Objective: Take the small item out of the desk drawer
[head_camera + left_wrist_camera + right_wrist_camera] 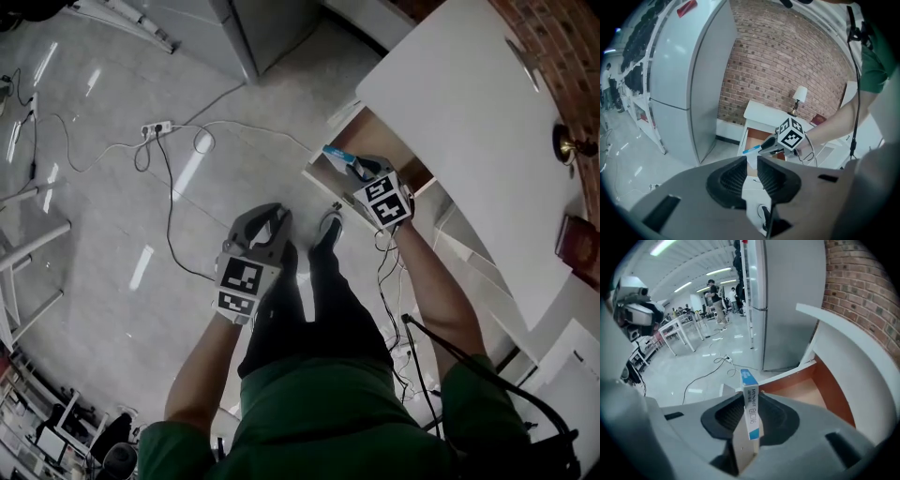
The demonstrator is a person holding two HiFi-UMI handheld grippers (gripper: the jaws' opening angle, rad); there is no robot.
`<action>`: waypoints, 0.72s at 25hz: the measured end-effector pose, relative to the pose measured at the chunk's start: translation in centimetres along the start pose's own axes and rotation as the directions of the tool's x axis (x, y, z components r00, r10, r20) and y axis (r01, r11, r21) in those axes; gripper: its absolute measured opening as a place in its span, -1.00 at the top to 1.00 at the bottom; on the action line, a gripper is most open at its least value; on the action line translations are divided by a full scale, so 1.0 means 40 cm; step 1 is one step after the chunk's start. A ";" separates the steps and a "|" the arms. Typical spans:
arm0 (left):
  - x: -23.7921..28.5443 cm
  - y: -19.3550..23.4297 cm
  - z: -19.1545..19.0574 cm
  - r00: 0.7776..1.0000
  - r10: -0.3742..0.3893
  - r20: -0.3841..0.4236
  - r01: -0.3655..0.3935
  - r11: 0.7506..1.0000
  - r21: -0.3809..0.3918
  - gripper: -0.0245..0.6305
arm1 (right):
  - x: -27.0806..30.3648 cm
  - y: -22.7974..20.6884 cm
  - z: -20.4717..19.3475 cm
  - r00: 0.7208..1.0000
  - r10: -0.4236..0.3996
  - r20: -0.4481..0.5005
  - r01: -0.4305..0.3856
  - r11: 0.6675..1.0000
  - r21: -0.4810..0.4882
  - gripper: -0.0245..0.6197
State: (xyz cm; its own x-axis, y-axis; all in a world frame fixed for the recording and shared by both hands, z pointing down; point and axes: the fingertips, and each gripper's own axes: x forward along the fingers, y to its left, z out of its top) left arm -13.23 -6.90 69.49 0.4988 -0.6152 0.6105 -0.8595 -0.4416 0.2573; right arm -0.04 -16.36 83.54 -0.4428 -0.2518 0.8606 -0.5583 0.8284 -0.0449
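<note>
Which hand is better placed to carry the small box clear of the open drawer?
Right. The right claw is shut on the blue-and-white box, right by the open drawer. The left claw is empty, its jaws barely apart, and sits away from the drawer.

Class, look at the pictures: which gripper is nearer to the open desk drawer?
Right. The right gripper, shut on the small box, hangs at the open drawer. The left gripper is off to the side over the floor, empty.

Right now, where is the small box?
The small box is clamped in the right tool, at the head view's upper right, over the open drawer of the white desk.
</note>
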 end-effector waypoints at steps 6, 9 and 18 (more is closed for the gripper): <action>-0.037 -0.018 0.071 1.000 0.003 0.028 -0.004 1.000 0.026 0.73 | -0.114 0.006 0.045 0.998 -0.021 0.061 0.018 0.998 0.061 0.63; -0.062 -0.025 0.094 0.999 0.004 0.034 -0.006 0.999 0.038 0.74 | -0.172 0.006 0.064 0.994 -0.044 0.097 0.034 0.995 0.096 0.63; -0.127 -0.044 0.172 0.997 0.024 0.068 -0.028 0.997 0.067 0.74 | -0.394 -0.087 0.115 0.958 -0.162 0.237 0.068 0.929 0.364 0.63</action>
State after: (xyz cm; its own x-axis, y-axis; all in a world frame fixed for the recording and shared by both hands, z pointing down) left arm -13.49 -7.50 60.78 0.4846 -0.6689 0.5637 -0.8640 -0.4668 0.1889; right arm 5.65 -17.57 67.82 -0.4994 -0.4941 0.7117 -0.8039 0.5707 -0.1679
